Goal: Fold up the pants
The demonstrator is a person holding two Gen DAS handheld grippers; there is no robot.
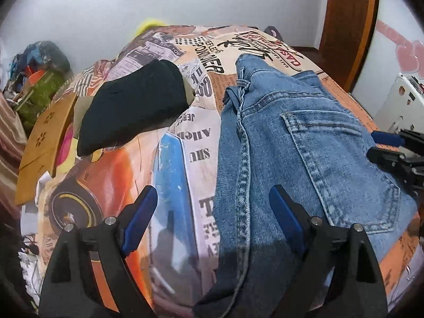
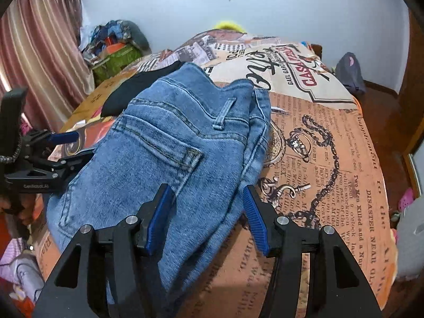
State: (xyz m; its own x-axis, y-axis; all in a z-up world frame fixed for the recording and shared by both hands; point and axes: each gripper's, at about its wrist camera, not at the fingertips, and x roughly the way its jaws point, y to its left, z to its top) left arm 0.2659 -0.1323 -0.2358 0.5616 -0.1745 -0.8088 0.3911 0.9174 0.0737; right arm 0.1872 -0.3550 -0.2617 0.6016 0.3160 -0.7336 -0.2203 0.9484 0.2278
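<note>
Now the blue denim jeans (image 1: pixel 304 143) lie folded on the bed's newspaper-print cover (image 1: pixel 169 159), right of a black folded garment (image 1: pixel 135 106). Left tongs (image 1: pixel 212 212) spread, empty; right tongs (image 2: pixel 205 212) straddle the jeans' near edge, parted, not pinching.

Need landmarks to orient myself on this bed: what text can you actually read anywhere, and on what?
"CASA" in a red sign graphic, printed on the bedspread.
"DISASTER NEAR" and "Two Men Killed and a", in the newspaper print on the bedspread's right side.
"GenRobot.AI", faint, on the left gripper body.
The fine newspaper columns are too small to read.
The jeans show no label.
</note>
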